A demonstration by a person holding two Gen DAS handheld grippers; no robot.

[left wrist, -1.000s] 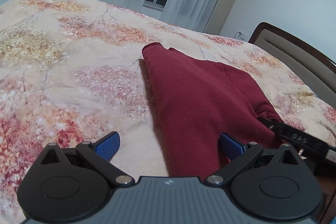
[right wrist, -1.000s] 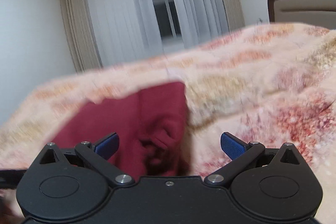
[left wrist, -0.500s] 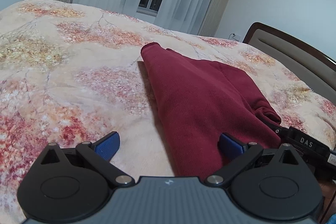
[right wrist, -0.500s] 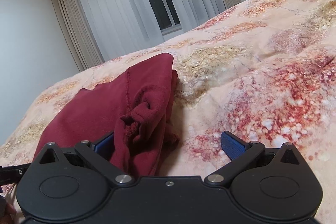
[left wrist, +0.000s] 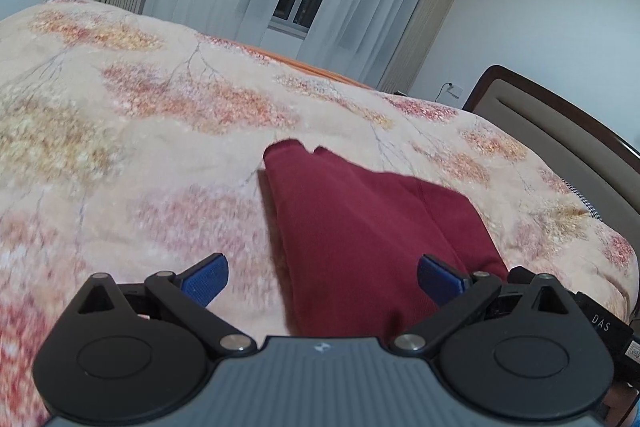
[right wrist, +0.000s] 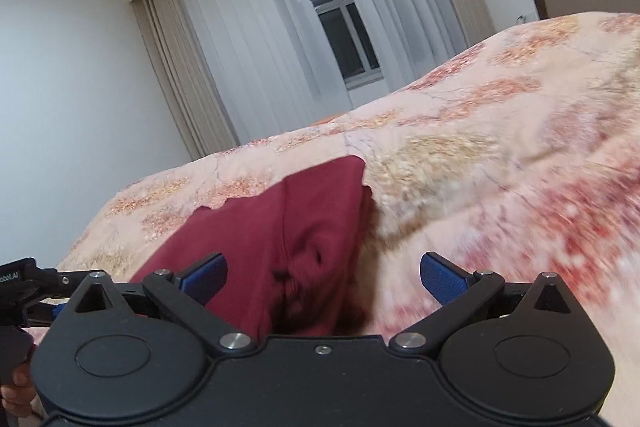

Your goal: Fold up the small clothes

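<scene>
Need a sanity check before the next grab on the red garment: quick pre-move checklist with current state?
1. Left gripper open, nothing clamped: ok.
2. Right gripper open, nothing clamped: ok.
3. Red garment lying on the floral bedspread, in view of both cameras: ok.
4. Garment flat and tidy: not ok; the right wrist view shows a bunched, puckered lump at its near end.
5. Near edge of the garment visible for a clean pinch: cannot tell; in both views it runs under the gripper body.
6. Sharp view for aiming: not ok; both frames are motion-blurred.
</scene>
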